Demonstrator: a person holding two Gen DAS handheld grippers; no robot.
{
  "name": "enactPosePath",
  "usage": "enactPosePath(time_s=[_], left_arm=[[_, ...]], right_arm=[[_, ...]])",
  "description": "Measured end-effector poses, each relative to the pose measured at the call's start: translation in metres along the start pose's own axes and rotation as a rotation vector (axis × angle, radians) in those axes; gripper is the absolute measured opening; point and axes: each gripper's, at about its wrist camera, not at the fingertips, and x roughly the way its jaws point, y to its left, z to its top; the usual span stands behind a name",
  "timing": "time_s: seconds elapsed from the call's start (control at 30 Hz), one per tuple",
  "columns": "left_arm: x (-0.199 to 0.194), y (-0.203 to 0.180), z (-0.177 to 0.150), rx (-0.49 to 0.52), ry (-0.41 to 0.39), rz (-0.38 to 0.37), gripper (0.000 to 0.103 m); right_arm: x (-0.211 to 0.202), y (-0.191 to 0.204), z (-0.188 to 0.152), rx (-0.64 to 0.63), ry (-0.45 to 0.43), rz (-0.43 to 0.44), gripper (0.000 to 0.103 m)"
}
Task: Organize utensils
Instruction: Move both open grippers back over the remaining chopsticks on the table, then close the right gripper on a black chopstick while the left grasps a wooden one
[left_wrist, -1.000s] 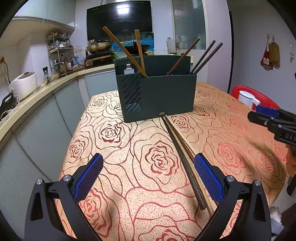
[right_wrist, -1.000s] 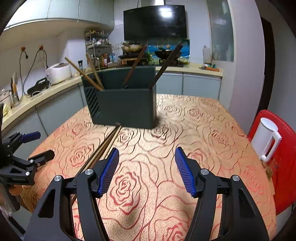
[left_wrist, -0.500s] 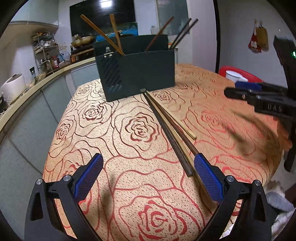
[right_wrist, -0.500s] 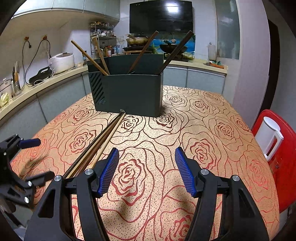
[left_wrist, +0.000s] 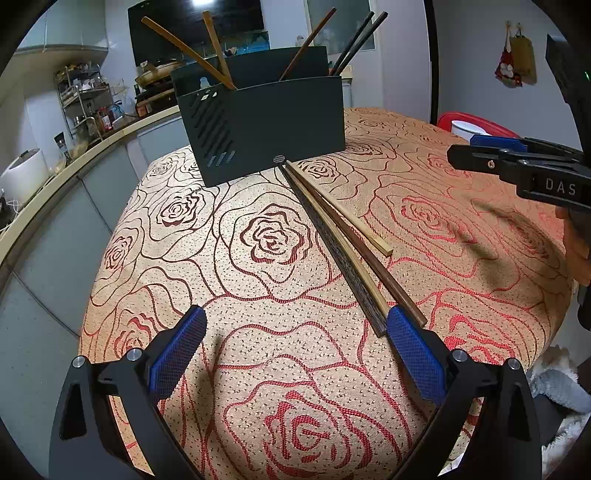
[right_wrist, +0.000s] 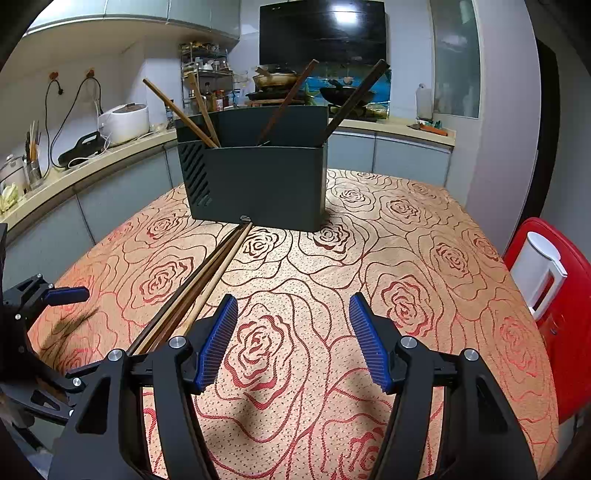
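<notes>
Since the earlier frame the left gripper (left_wrist: 295, 339) has dropped toward the bench (left_wrist: 258, 332) and tipped further down, so the loose chopsticks (left_wrist: 343, 251) now lie right at its right pad (left_wrist: 413, 354) rather than well ahead of it. The right gripper (right_wrist: 291, 339) has barely shifted.

The chopsticks lie in a tight bundle on the cloth, their far tips touching the foot of the holder (left_wrist: 266, 125) and their near ends fanning slightly apart. That lay suits a pickup from the near ends, where the sticks are free of the box. More chopsticks already stand slanted in the holder's compartments, so the remaining job is probably to lift these and drop them in with the rest.

The left gripper stands wide open and empty, angled steeply down at the cloth. The bundle's near ends sit by the inner face of its right pad, not centred between the pads, so a small sideways shift looks needed before closing.

The right gripper is also open with nothing between its pads. It points down at bare cloth, the bundle passing just outside its left finger (right_wrist: 218, 336), and seems to be waiting.
</notes>
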Motion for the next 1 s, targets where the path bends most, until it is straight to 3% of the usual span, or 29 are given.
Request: enactPosePath(time_s=[0.3, 0.6, 0.83, 1.0], left_arm=[[0.0, 0.014, 0.003, -0.022, 0.012, 0.036, 0.095], [-0.003, 0.007, 0.004, -0.013, -0.001, -0.016, 0.094], [0.003, 0.006, 0.003, -0.014, 0.031, -0.033, 0.073], [0.003, 0.007, 0.003, -0.022, 0.035, -0.035, 0.068]], right_arm=[[0.003, 0.011, -0.005, -0.03, 0.019, 0.02, 0.061], [0.011, 0.034, -0.012, -0.092, 0.065, 0.088, 0.058], [0.026, 0.06, -0.024, -0.165, 0.144, 0.145, 0.041], [0.029, 0.069, -0.026, -0.183, 0.171, 0.159, 0.036]])
